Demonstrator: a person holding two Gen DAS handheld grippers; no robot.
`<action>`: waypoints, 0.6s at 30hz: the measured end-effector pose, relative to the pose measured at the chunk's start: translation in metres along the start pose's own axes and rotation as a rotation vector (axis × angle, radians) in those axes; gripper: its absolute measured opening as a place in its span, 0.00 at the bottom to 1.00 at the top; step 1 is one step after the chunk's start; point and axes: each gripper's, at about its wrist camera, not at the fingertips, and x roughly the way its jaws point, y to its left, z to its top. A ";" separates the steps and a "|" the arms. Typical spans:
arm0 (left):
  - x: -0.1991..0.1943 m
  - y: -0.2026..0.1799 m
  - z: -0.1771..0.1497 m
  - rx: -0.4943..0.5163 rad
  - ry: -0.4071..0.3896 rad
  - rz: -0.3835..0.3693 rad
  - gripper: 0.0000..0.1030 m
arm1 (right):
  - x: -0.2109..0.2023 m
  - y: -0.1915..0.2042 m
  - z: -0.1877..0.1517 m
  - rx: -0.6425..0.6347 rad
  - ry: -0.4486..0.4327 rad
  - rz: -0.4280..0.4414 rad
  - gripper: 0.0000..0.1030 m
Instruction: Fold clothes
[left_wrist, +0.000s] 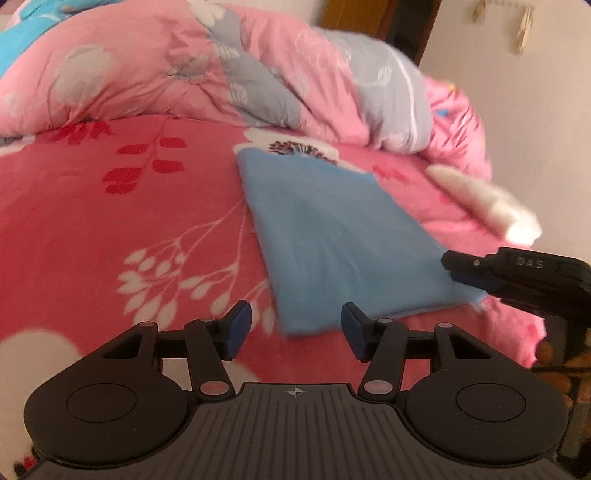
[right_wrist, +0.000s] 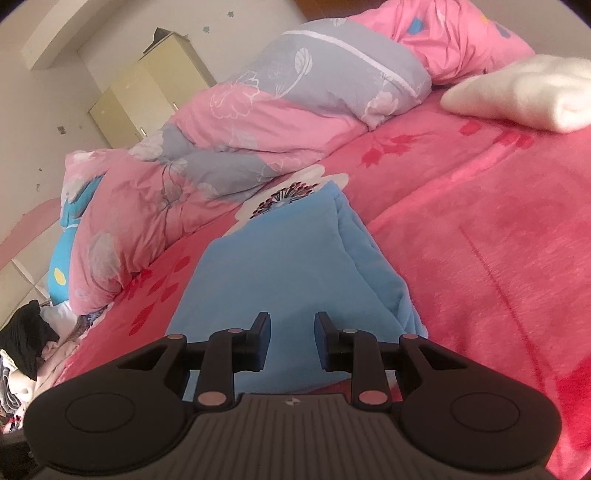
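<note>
A: Where's the garment?

B: The sky-blue fleece garment, folded into a long rectangle, lies flat on the red floral plush blanket covering the bed, its near end close to the bed's near edge, its far end pointing at the heaped pink-and-grey quilt.

A: And the grippers?

B: The left gripper has its jaws apart with nothing between them, just short of the near left corner of the cloth. The right gripper has a narrower gap, over the near end of the garment; I can't tell whether its pads pinch any fabric.

A: Risks?

B: I'd say a pinch that catches only the top layer would let the fold slide open, or one that snags the blanket would drag it along.

A: Any containers?

B: None; a folded white fluffy garment sits towards the far right corner of the bed
</note>
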 end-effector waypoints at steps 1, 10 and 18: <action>-0.002 0.004 -0.003 -0.019 -0.002 -0.018 0.52 | -0.001 0.001 0.000 -0.004 0.000 -0.004 0.27; 0.003 0.022 0.000 -0.162 -0.026 -0.132 0.49 | -0.007 0.009 -0.009 0.004 0.024 -0.024 0.27; 0.030 0.031 0.007 -0.221 0.061 -0.106 0.14 | -0.017 0.022 -0.007 -0.031 0.016 -0.022 0.27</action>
